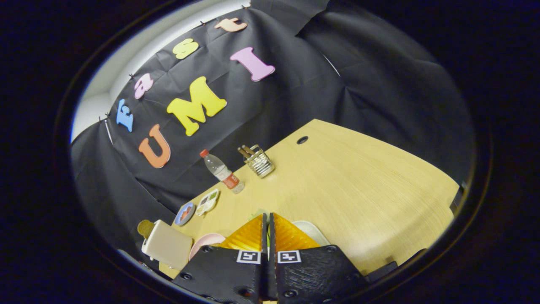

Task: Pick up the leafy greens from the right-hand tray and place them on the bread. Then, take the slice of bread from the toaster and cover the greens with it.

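You are holding the tool [268, 219] with its two fingers drawn nearly together, just a thin slit between them, and a faint sliver of green is peeking at their tips. It looks as though the leafy greens [262, 213] are pinched there, but too little is showing to be sure.

Judging by that, you are working the first step: carrying the greens toward the bread. The next move calls for swinging left and lowering over the pink plate [205, 242], which is lying just left of the fingers. The white tray [311, 231] is sitting just to their right.

The toaster [167, 245] is standing at the near left of the bench [358, 190], a brownish slice of bread [146, 228] poking out of it. A bottle [221, 171] and a wire basket [259, 162] are standing far off.
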Demonstrator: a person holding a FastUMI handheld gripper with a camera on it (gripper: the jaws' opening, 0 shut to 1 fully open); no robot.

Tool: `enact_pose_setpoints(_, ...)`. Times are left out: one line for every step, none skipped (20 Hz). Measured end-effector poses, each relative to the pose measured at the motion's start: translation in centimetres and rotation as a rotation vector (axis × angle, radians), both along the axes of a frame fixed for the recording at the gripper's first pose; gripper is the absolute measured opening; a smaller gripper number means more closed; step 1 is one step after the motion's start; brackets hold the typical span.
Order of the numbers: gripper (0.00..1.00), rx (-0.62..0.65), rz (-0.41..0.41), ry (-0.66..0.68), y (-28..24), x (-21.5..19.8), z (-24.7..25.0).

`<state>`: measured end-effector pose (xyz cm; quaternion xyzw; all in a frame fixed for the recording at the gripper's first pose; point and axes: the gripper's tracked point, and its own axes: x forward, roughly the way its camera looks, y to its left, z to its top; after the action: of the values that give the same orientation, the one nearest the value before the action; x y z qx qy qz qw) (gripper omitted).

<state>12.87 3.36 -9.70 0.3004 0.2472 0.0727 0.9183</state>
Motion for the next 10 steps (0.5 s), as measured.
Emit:
enact_pose_setpoints(0.00,0.002,0.007,-0.013,0.6,-0.2,0.8)
enact_pose_setpoints(0.00,0.006,0.012,-0.029,1.2,-0.4,1.9)
enact_pose_setpoints(0.00,0.009,0.019,-0.044,1.9,-0.5,2.9)
enact_pose_setpoints(0.00,0.013,0.025,-0.059,2.6,-0.7,4.0)
enact_pose_setpoints(0.00,0.017,0.031,-0.073,3.4,-0.8,5.0)
enact_pose_setpoints(0.00,0.021,0.041,-0.085,4.4,-1.1,5.8)
enact_pose_setpoints(0.00,0.020,0.053,-0.096,5.6,-1.1,6.4)
enact_pose_setpoints(0.00,0.018,0.064,-0.108,6.7,-1.3,7.0)
enact_pose_setpoints(0.00,0.015,0.074,-0.117,7.9,-1.3,7.5)
enact_pose_setpoints(0.00,0.016,0.085,-0.123,9.3,-1.4,7.9)
